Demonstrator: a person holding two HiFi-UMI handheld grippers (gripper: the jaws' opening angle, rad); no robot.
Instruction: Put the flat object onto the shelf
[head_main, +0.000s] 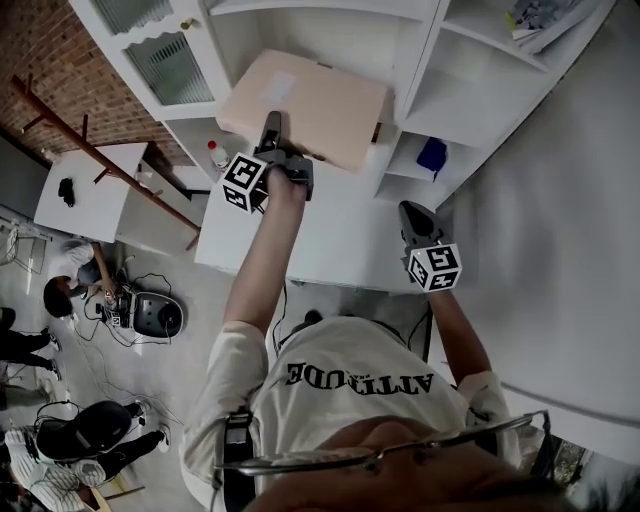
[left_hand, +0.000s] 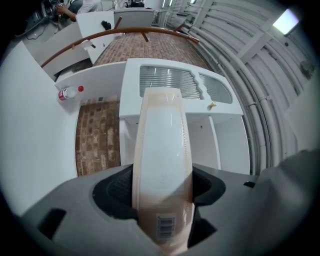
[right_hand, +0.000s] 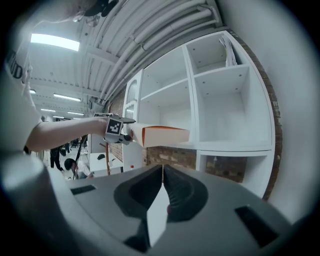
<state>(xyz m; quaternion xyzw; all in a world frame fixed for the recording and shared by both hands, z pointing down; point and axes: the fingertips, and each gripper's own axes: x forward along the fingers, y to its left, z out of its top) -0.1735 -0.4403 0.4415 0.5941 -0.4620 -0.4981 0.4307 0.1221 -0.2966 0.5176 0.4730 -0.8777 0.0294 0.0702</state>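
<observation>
A flat beige box (head_main: 305, 105) with an orange edge (right_hand: 162, 135) hangs level in the air in front of the white shelf unit (head_main: 420, 90). My left gripper (head_main: 272, 135) is shut on its near end, and the box (left_hand: 162, 145) runs out between the jaws toward the shelf (left_hand: 200, 135). A barcode label shows on the held end. In the right gripper view the box's far end reaches the front of a middle compartment (right_hand: 220, 145). My right gripper (head_main: 410, 212) hangs lower and to the right, shut with nothing in it (right_hand: 162, 170).
A blue object (head_main: 432, 155) sits in a low right compartment. Papers (head_main: 540, 20) lie on an upper shelf. A red-capped bottle (head_main: 213, 152) stands on the ledge at the left. A wooden rail (head_main: 100, 160), a white table (head_main: 90, 190) and people (head_main: 70, 270) are on the left.
</observation>
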